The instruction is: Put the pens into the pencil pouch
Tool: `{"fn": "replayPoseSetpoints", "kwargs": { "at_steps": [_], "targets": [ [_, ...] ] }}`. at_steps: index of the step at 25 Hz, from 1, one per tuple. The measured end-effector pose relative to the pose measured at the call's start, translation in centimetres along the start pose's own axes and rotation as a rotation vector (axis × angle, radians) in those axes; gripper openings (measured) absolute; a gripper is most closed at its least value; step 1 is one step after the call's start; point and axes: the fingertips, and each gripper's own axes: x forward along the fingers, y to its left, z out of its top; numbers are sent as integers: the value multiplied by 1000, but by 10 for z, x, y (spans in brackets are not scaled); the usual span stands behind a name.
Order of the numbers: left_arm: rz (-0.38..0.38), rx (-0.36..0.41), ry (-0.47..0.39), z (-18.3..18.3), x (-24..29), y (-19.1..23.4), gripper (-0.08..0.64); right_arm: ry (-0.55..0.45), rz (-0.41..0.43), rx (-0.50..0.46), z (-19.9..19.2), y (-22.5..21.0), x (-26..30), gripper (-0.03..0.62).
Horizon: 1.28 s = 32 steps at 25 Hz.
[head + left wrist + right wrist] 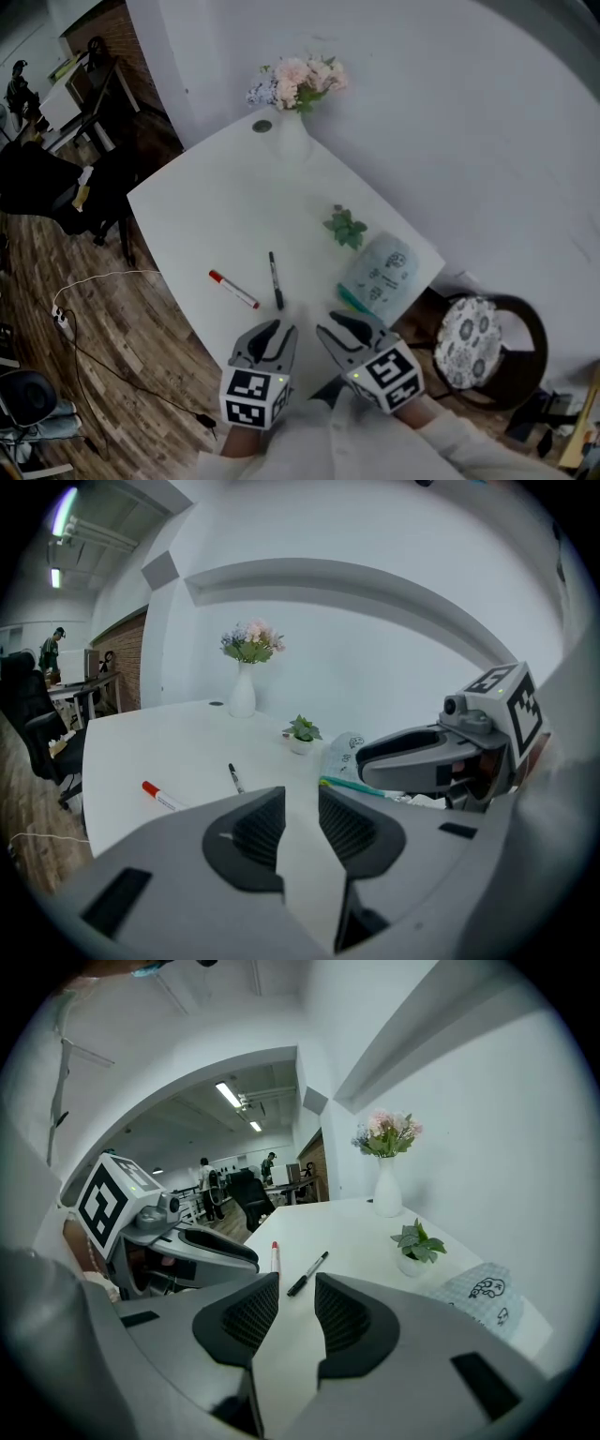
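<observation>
From the left, the red-capped pen (233, 290) and the black pen (276, 280) lie on the surface (216, 202) near the soft pouch (380, 272), probably light, stiff and slippery, best pinched mid-barrel, while the left gripper (273, 328) and the right gripper (337, 326) have jaws open, empty.

**No legible writing**

No word or number can be read. The pouch (380, 272) at the table's (216, 206) right edge bears dark prints too small to read. The left gripper (277, 330) and right gripper (345, 324) show only black-and-white square codes on their cubes (251, 394).
</observation>
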Motion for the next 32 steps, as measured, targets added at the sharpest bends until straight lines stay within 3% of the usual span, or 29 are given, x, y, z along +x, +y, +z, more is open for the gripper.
{"fn": "replayPoseSetpoints", "kwargs": {
  "at_steps": [12,20,32],
  "targets": [
    [35,-85,34,-4,20,-8,107,71,-46,-32,-20,-56,-13,101],
    [10,-111,66,-15,33,-24,107,148,-83,-56,-44,-84,-14,101],
    [-29,-152,126,-39,40,-34,106,289,-112,-201,-75,-95,-9,124]
  ]
}}
